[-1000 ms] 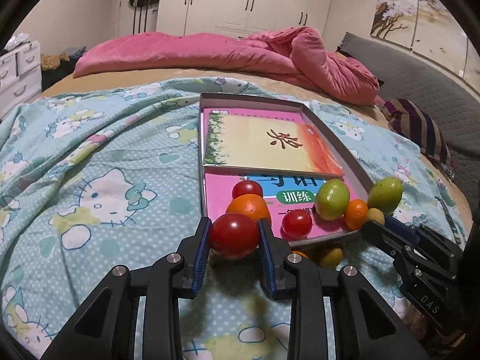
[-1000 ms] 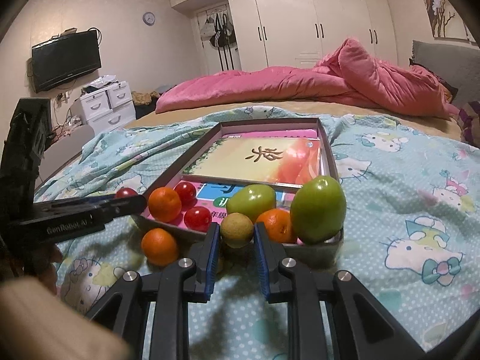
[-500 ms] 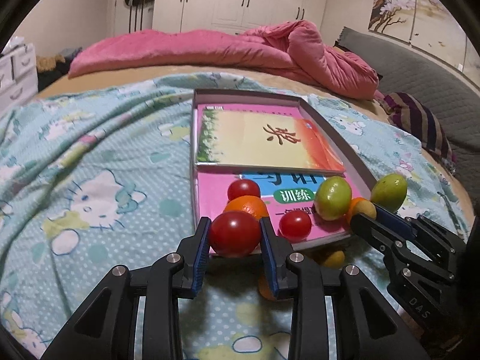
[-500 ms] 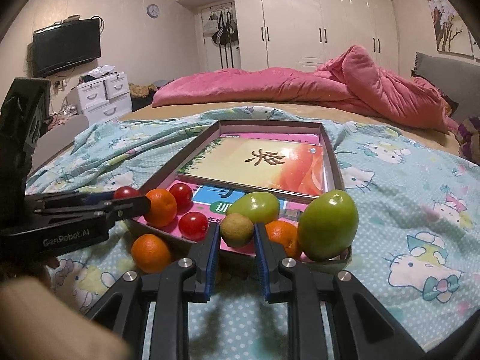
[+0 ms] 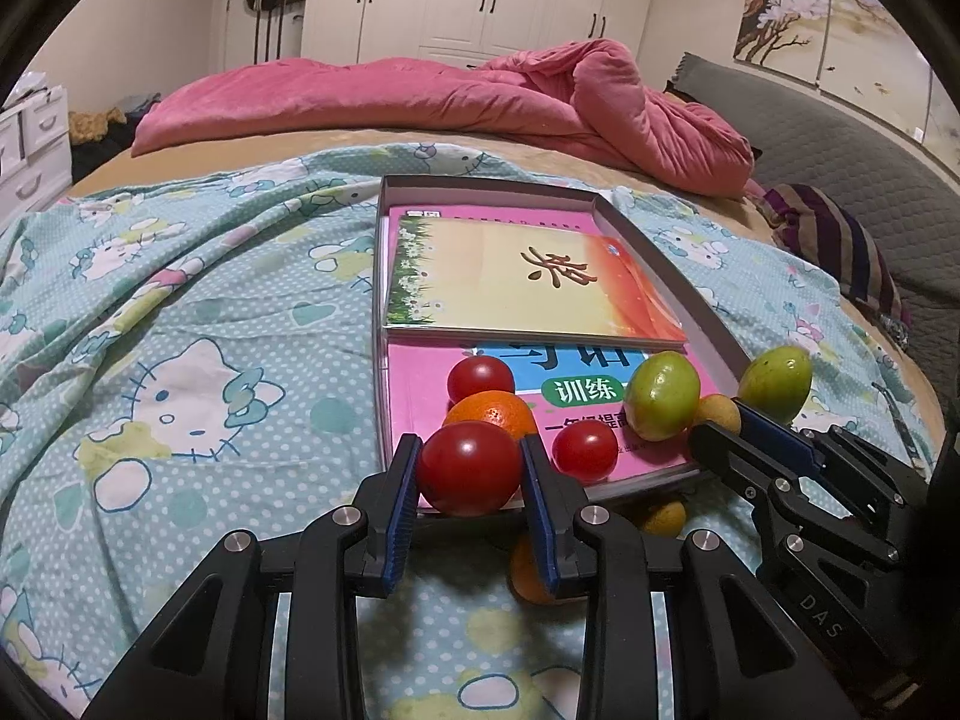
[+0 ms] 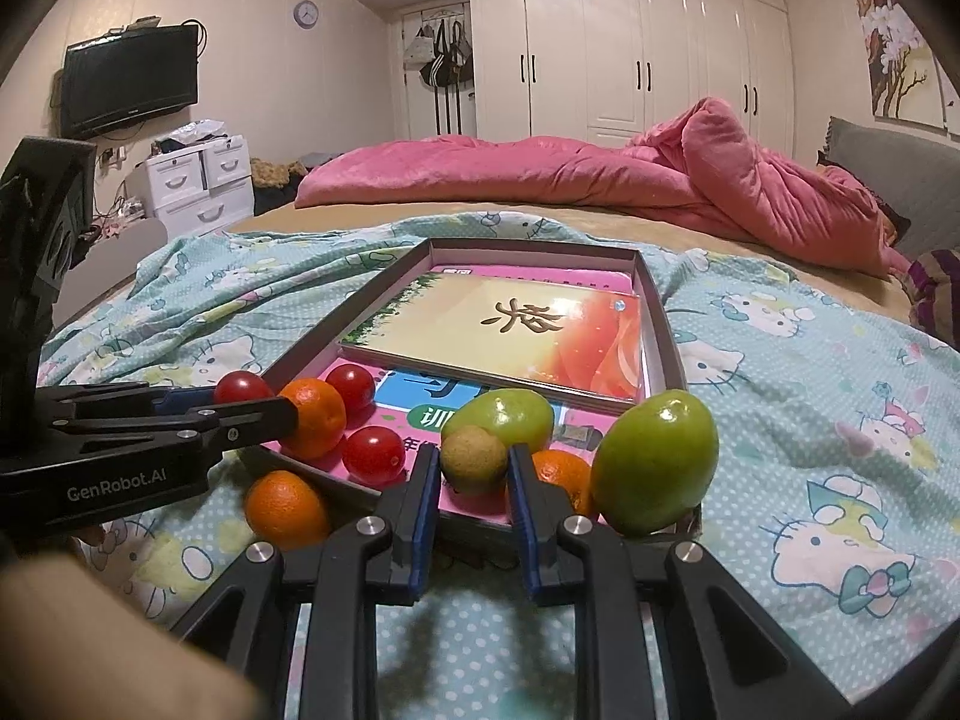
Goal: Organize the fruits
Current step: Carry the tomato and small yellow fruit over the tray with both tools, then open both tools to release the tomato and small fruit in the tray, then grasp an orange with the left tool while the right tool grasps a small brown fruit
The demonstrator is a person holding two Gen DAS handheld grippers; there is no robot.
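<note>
Reds, oranges and greens on a pale blue cartoon-cat sheet

The bedsheet is light blue with white dots and cat figures; the quilt at upper centre is pink. In the grey-rimmed tray, pink and yellow-orange books lie beside red tomatoes, an orange fruit and green fruits. Gripper pads are blue on black arms.

1. Left gripper is clamped on a red tomato, right at the near edge of the shallow box.
2. Inside the box: books, an orange, two more tomatoes, a green fruit.
3. Right gripper pokes in from the right, pinching a small yellowish fruit.
</note>
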